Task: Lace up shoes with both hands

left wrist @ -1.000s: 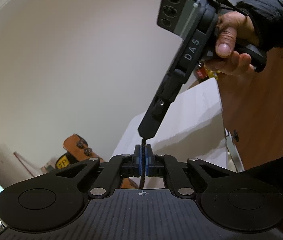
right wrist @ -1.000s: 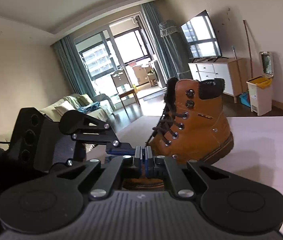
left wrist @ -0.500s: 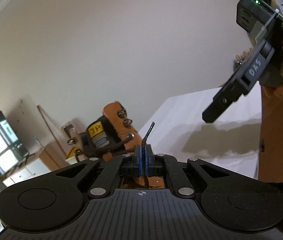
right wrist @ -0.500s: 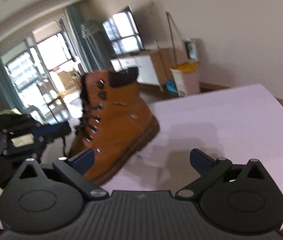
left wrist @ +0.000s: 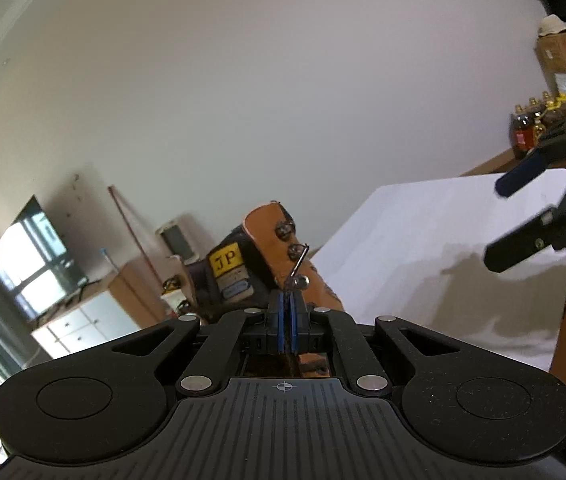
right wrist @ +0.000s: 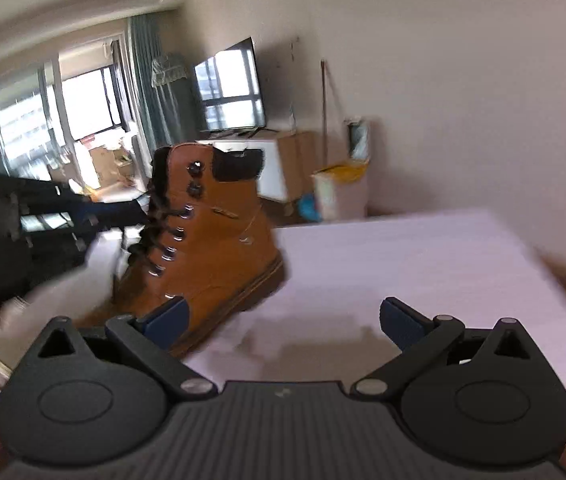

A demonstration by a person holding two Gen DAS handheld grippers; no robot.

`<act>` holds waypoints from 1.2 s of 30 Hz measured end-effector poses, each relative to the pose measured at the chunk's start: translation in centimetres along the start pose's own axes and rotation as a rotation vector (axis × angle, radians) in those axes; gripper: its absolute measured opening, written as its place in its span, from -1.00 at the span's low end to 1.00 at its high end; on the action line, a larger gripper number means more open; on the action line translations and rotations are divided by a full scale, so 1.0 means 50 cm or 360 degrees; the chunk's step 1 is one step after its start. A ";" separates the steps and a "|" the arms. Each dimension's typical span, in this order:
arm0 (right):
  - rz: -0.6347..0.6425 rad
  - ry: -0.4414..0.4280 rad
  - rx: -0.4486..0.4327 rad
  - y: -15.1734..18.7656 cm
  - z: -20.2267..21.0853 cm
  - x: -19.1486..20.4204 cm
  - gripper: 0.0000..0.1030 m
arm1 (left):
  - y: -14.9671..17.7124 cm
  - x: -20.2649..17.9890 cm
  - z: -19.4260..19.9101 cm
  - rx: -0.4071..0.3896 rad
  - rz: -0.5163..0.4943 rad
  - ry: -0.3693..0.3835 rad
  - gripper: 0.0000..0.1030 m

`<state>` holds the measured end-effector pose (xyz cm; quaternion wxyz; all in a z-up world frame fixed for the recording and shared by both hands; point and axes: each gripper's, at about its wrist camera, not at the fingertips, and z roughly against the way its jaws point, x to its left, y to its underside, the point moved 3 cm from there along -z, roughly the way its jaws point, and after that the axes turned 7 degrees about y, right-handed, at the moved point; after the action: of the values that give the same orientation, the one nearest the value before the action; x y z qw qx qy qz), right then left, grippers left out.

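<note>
Pale walls close off a living room with a curtained window (right wrist: 83,112) at the left, a flat television (right wrist: 230,90) on a low cabinet (right wrist: 283,160) beside it, and a bin (right wrist: 339,192) with a yellow liner by the wall. Nearer, a white table (right wrist: 423,264) carries a tan lace-up boot (right wrist: 211,240), which stands upright near the table's left edge, its toe toward the right wrist camera and its dark collar at the top.

At the boot's laced front, the left gripper (left wrist: 286,312) has its jaws pressed together on the end of the dark lace (left wrist: 298,262), whose stiff tip sticks up out of the blue pads in front of the metal hooks (left wrist: 291,250) on the boot's upper. A yellow label (left wrist: 225,258) on the tongue shows beside it.

Farther right, the right gripper (right wrist: 283,320) hangs over the table just beside the boot's toe; its jaws have just been opening and stand wide apart with only bare tabletop between them. Its left finger (right wrist: 167,318) overlaps the boot's toe in the right wrist view; whether it touches is unclear.
</note>
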<state>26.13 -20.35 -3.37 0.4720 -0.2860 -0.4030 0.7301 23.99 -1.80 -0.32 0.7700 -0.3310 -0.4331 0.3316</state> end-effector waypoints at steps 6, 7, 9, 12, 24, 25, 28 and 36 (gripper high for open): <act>0.0129 0.0063 0.0181 0.003 -0.019 0.004 0.99 | -0.003 -0.004 -0.010 0.0029 0.0001 -0.0018 -0.93; 0.0063 0.0030 0.0171 0.004 -0.018 0.001 0.98 | -0.003 -0.003 -0.013 0.0035 -0.0003 -0.0023 -0.93; -0.0068 -0.0043 0.0106 0.005 -0.008 -0.007 0.99 | -0.005 -0.002 -0.017 0.0061 -0.0015 -0.0043 -0.93; -0.0230 -0.0084 0.0034 -0.001 0.009 -0.021 0.99 | -0.010 -0.001 -0.022 0.0099 -0.0035 -0.0074 -0.93; -0.0420 -0.0092 0.0087 -0.032 -0.009 -0.028 0.98 | -0.045 -0.030 -0.067 0.0356 -0.0353 -0.0284 -0.93; -0.0401 -0.0083 0.0077 -0.033 -0.011 -0.024 0.99 | -0.045 -0.031 -0.069 0.0360 -0.0361 -0.0288 -0.93; -0.0364 -0.0064 0.0051 -0.036 -0.020 -0.014 0.99 | -0.048 -0.045 -0.082 0.0412 -0.0443 -0.0315 -0.93; -0.0387 -0.0078 0.0036 -0.033 -0.030 -0.029 0.99 | -0.046 -0.055 -0.100 0.0469 -0.0502 -0.0341 -0.93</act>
<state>28.64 -20.81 -2.68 0.5504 -0.2118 -0.4378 0.6787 27.84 -6.39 -1.74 0.8020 -0.1061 -0.5055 0.3001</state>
